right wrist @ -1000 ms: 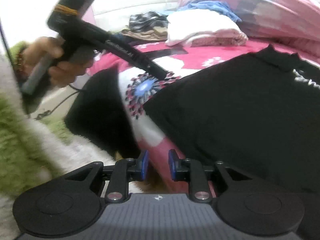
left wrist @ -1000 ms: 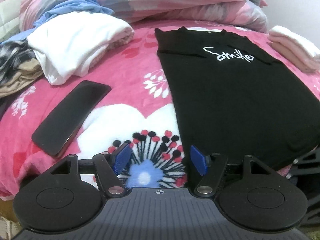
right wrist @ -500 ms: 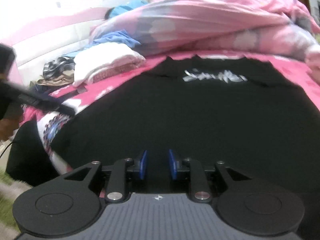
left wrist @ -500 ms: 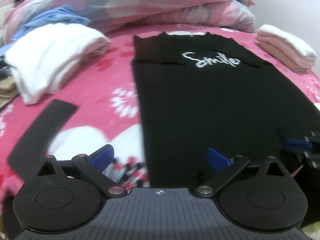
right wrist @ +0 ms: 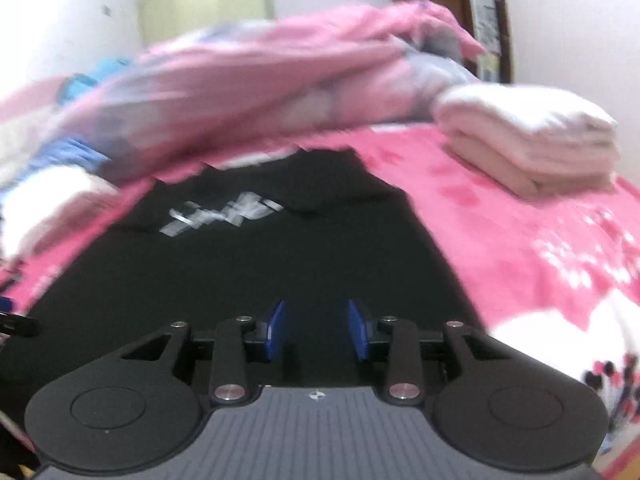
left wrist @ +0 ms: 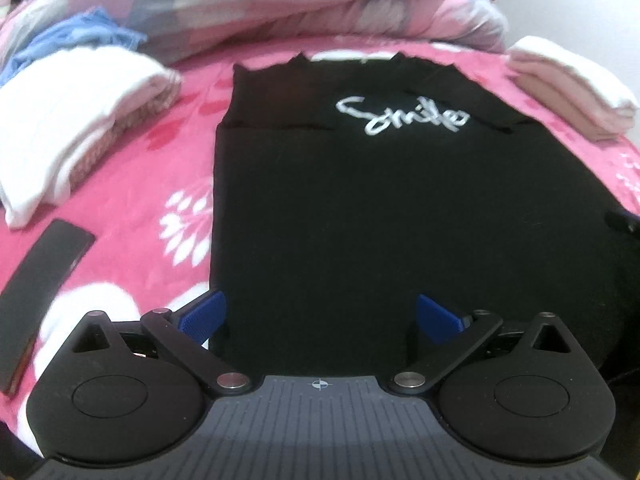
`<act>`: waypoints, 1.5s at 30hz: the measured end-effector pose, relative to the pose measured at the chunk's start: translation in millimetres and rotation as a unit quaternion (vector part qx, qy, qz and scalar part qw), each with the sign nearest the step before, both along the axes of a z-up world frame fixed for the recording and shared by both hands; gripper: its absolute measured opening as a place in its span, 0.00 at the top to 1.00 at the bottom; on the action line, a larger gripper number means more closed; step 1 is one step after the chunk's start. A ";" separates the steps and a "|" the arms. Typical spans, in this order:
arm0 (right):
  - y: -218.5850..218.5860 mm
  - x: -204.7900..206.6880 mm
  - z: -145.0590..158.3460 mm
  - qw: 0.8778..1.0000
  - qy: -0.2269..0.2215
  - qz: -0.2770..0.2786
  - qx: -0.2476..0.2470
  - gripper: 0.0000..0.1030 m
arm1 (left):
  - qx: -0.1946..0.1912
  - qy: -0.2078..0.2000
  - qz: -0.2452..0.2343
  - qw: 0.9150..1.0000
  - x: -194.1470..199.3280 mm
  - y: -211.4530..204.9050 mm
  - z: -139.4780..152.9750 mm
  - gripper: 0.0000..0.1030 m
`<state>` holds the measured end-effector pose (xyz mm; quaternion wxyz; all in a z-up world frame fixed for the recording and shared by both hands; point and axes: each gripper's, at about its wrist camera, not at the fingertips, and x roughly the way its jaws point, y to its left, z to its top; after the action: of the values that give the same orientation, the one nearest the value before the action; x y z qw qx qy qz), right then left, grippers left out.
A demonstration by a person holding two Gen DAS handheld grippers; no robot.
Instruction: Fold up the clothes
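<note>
A black T-shirt [left wrist: 360, 200] with white "Smile" lettering lies flat on the pink floral blanket [left wrist: 160, 168], both sleeves folded in. My left gripper [left wrist: 320, 316] is wide open over the shirt's near hem at its left corner. My right gripper [right wrist: 316, 328] is open with a narrower gap, over the near hem of the shirt [right wrist: 240, 264] toward its right side. Neither holds cloth. The right wrist view is blurred.
A folded white garment [left wrist: 68, 120] lies at the left, a folded white and beige stack [left wrist: 568, 88] at the right, also in the right wrist view [right wrist: 528, 140]. A dark phone [left wrist: 40, 280] lies at the near left. A rumpled pink quilt [left wrist: 280, 4] fills the back.
Both grippers swung from the bed's left edge onto the shirt's near hem. The left jaws opened wide. The right jaws opened from nearly shut.
</note>
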<state>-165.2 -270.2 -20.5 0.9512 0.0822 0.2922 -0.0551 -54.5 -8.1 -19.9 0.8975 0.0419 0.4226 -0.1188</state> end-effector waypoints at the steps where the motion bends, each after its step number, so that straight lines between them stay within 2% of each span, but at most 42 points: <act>1: -6.2 3.6 -5.2 1.000 0.013 -0.014 -0.006 0.64 | 0.000 0.006 0.003 1.000 1.0 -0.4 -1.6 0.00; 3: -21.9 -11.4 -10.1 0.999 0.024 -0.041 -0.019 0.65 | 0.004 0.016 0.003 1.000 2.3 -2.6 -4.3 0.00; 6: -45.3 -41.4 -2.8 0.996 0.029 -0.088 -0.009 0.64 | 0.013 0.027 0.005 1.000 3.4 -7.1 -6.4 0.00; 10: -53.8 -57.6 11.4 0.991 0.028 -0.132 0.007 0.63 | 0.018 0.036 0.013 0.999 5.1 -10.0 -8.3 0.00; 12: -43.1 -52.2 17.4 0.994 0.007 -0.101 0.033 0.63 | 0.022 0.038 0.016 0.999 5.3 -11.7 -8.7 0.00; 15: -6.7 -29.3 17.3 1.000 -0.003 -0.028 0.014 0.62 | 0.030 0.044 0.025 0.998 6.2 -14.9 -8.4 0.00; 19: 29.4 -12.7 -0.6 0.999 0.031 0.035 -0.005 0.62 | 0.038 0.052 0.039 0.997 6.9 -18.5 -8.8 0.00; 21: 34.6 -16.5 -9.9 0.998 0.060 0.032 -0.016 0.61 | 0.039 0.054 0.043 0.997 7.2 -18.9 -8.9 0.00; 22: 36.9 -23.8 -10.7 0.998 0.057 0.033 -0.024 0.61 | 0.039 0.055 0.045 0.997 7.3 -18.9 -8.8 0.00; 28: 43.5 -41.9 -1.1 0.993 0.105 0.044 -0.029 0.58 | 0.039 0.064 0.053 0.996 8.8 -19.5 -8.2 0.00; 33: 57.1 -20.9 20.0 0.996 0.071 0.052 -0.029 0.58 | 0.043 0.068 0.057 0.995 8.9 -21.0 -7.6 0.00; 35: 67.8 -8.1 22.5 0.996 0.061 0.062 -0.036 0.53 | 0.043 0.069 0.058 0.995 8.7 -20.9 -7.5 0.00; 37: 80.8 4.0 22.9 0.995 0.052 0.073 -0.045 0.40 | 0.043 0.069 0.058 0.995 8.5 -20.6 -7.7 0.00; 38: 85.5 8.2 21.6 0.994 0.048 0.080 -0.049 0.38 | 0.043 0.069 0.058 0.995 8.4 -20.6 -7.8 0.00; 41: 96.6 23.2 16.0 0.993 0.046 0.092 -0.052 0.38 | 0.043 0.070 0.059 0.995 8.8 -21.0 -7.8 0.00; 45: 99.7 34.2 9.1 0.995 0.054 0.081 -0.037 0.38 | 0.044 0.071 0.059 0.995 9.0 -21.2 -8.1 0.00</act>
<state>-131.0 -170.5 -11.4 0.9378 0.0201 0.3465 0.0068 -45.5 -29.4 -28.0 0.8682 0.0476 0.4914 -0.0496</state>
